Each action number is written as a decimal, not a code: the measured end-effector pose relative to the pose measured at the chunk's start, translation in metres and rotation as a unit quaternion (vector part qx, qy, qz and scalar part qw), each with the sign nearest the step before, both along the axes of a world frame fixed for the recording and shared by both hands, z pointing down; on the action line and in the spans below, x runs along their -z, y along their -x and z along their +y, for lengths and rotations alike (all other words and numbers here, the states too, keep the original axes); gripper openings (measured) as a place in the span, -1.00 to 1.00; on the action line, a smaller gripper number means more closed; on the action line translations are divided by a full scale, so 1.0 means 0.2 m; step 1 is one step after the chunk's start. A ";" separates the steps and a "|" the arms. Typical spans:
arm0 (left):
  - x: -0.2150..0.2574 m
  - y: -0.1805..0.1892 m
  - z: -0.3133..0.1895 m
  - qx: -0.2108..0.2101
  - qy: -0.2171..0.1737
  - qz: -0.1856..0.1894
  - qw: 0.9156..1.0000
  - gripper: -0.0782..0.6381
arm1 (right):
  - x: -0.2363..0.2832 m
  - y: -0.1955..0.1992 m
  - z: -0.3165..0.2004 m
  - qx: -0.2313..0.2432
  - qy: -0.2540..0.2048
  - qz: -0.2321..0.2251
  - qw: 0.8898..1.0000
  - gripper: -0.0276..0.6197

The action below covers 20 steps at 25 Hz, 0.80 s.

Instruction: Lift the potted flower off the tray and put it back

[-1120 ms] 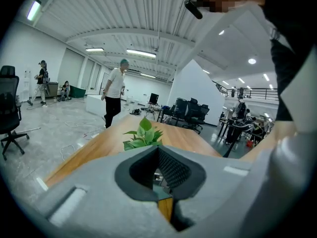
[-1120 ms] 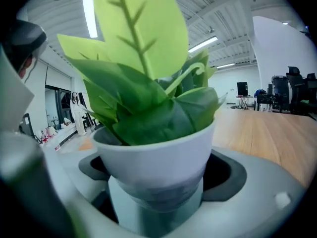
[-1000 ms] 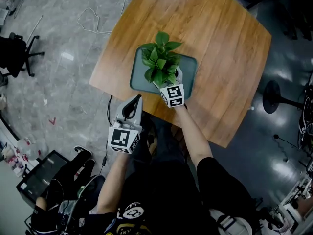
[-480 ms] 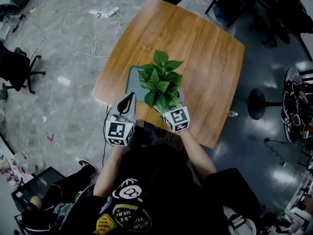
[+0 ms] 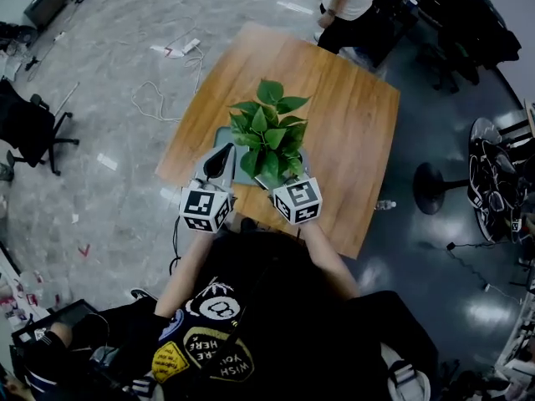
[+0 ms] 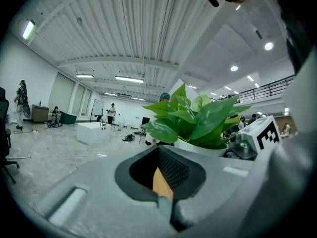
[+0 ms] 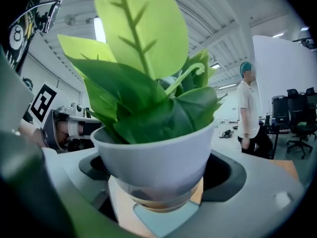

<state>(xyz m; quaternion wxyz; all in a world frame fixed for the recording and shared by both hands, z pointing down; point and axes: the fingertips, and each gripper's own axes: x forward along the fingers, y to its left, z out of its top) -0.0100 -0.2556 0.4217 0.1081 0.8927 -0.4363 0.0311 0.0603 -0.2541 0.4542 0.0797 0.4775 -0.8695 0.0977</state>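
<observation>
Hanging over the table (image 5: pixel 351 132), seemingly just clear of the tray (image 5: pixel 220 137), the potted flower (image 5: pixel 269 136) is clenched at its pot by the right gripper (image 5: pixel 282 180). The left gripper (image 5: pixel 220 160) is closed on nothing beside it. The plant is judged light but top-heavy. The smooth, tapered white pot (image 7: pixel 156 155) could slip and is best gripped on its wall. The broad, glossy green leaves (image 7: pixel 138 43) are too soft to hold.

Upright leafy potted flower (image 5: pixel 269 136) over tray (image 5: pixel 216 139)
</observation>
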 end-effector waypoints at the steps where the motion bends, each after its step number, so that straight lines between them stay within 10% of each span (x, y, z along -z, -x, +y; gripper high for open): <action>1: 0.02 0.01 -0.01 -0.002 -0.006 -0.005 1.000 -0.79 | 0.02 0.01 -0.01 0.001 -0.003 0.000 1.000 0.73; 20: 0.09 0.01 0.01 -0.006 -0.033 -0.021 0.999 -0.79 | 0.06 0.02 -0.01 0.004 -0.010 0.000 1.000 0.73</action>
